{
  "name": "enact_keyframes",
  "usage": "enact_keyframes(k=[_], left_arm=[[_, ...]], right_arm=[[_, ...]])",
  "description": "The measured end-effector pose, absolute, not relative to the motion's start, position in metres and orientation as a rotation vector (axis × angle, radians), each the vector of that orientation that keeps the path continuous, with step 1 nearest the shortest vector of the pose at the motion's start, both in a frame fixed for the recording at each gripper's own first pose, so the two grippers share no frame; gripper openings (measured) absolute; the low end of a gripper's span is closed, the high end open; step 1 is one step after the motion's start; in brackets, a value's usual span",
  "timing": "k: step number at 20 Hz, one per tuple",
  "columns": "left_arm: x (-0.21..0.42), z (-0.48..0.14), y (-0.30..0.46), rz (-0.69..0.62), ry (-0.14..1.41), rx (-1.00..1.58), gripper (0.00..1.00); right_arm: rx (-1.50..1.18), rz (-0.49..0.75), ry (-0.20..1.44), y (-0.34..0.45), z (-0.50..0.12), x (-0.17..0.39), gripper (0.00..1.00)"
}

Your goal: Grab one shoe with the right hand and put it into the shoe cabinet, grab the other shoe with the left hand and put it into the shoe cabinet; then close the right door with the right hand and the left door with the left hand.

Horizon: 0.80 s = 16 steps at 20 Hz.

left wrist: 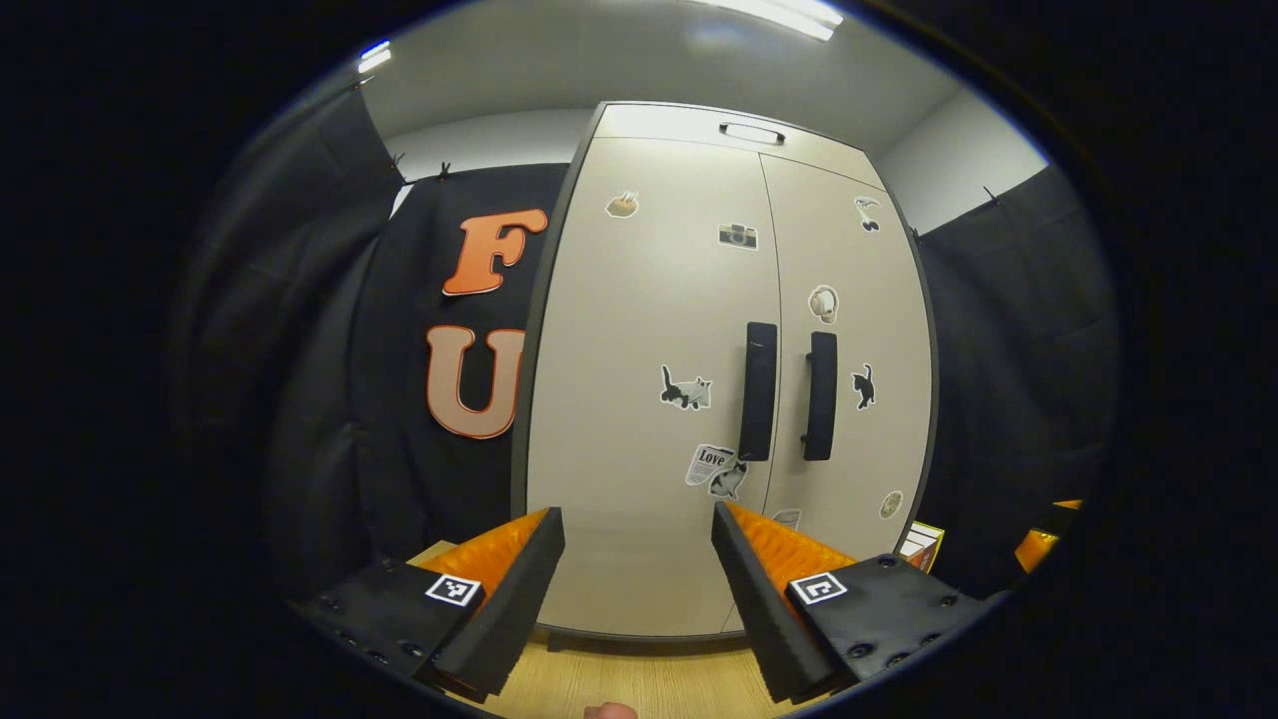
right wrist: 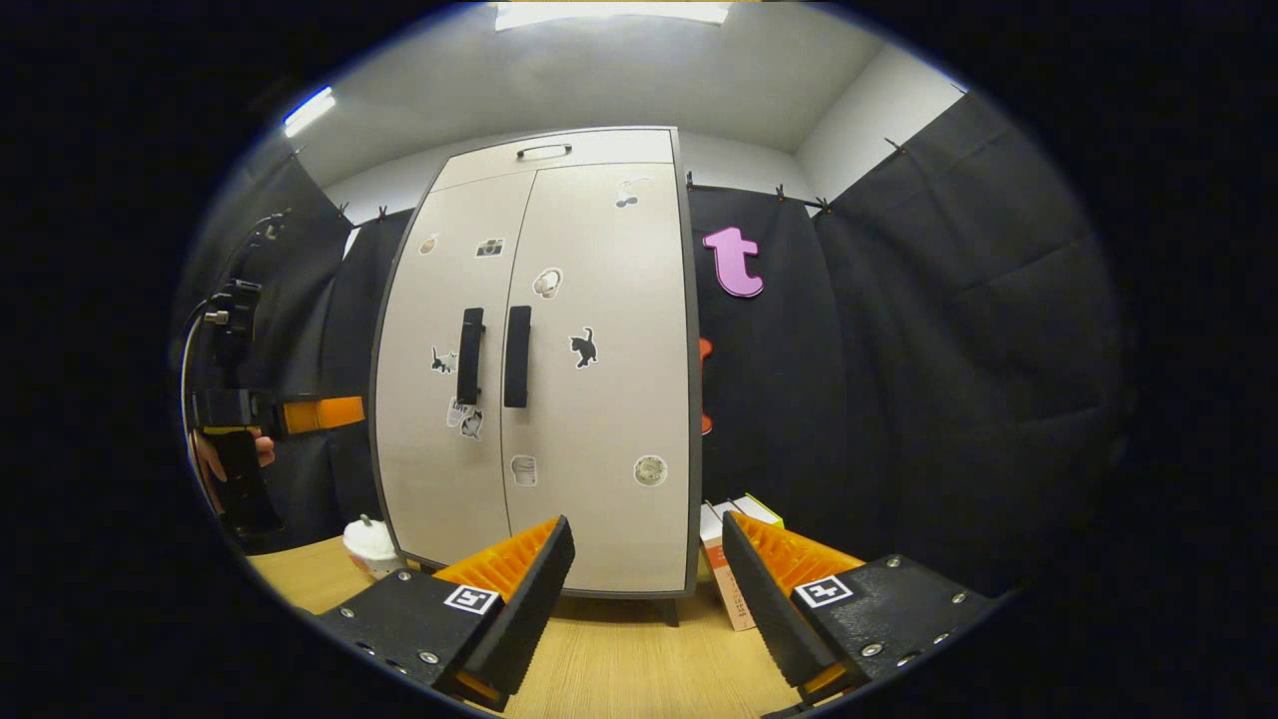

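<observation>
Already both doors of the shoe cabinet point(left wrist: 699, 399) stand flush shut, their two dark handles upright and side by side at the middle seam: the left door's handle point(left wrist: 758, 391) and the right door's handle point(left wrist: 820, 395). No shoe is to be seen on the wooden bench point(right wrist: 639, 669) in front, so by my reckoning the pair is inside and the task is at or near its end.

The left claw point(left wrist: 639, 589) is spread wide with nothing between its fingers, pointing straight at the lower half of the left door point(left wrist: 639, 300), with the handles up and a little to its right. The right claw point(right wrist: 647, 589) is likewise spread and empty; from it the cabinet lies ahead and slightly leftward, the right door point(right wrist: 599, 399) the nearer panel and its handle above and to the left. Each hand thus faces its own door, apart from it.

In the right gripper view the other claw shows at the far left, held in a hand point(right wrist: 210, 459), beside the cabinet's left edge. A small white object point(right wrist: 369, 544) sits on the bench near the cabinet's left foot, and some cartons point(right wrist: 724, 559) lean at its right corner.

If anything remains, I judge it is only a check that the seam is tight, a push along each door's face.
</observation>
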State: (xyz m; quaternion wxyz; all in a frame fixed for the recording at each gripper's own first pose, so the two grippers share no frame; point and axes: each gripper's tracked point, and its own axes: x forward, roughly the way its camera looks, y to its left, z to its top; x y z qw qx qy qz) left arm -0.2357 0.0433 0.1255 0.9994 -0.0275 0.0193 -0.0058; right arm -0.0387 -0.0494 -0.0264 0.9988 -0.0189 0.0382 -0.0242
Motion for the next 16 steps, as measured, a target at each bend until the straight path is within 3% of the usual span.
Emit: enact_keyframes(k=[6,16], left_arm=[[-0.282,0.116,0.065,0.062,0.02,-0.004,0.96],[-0.319,0.098,0.043,0.029,0.011,0.013,0.96]], right_arm=[[-0.015,0.001,0.09,-0.026,-0.032,-0.036,0.92],[-0.02,0.016,0.061,-0.012,-0.026,-0.041,0.92]])
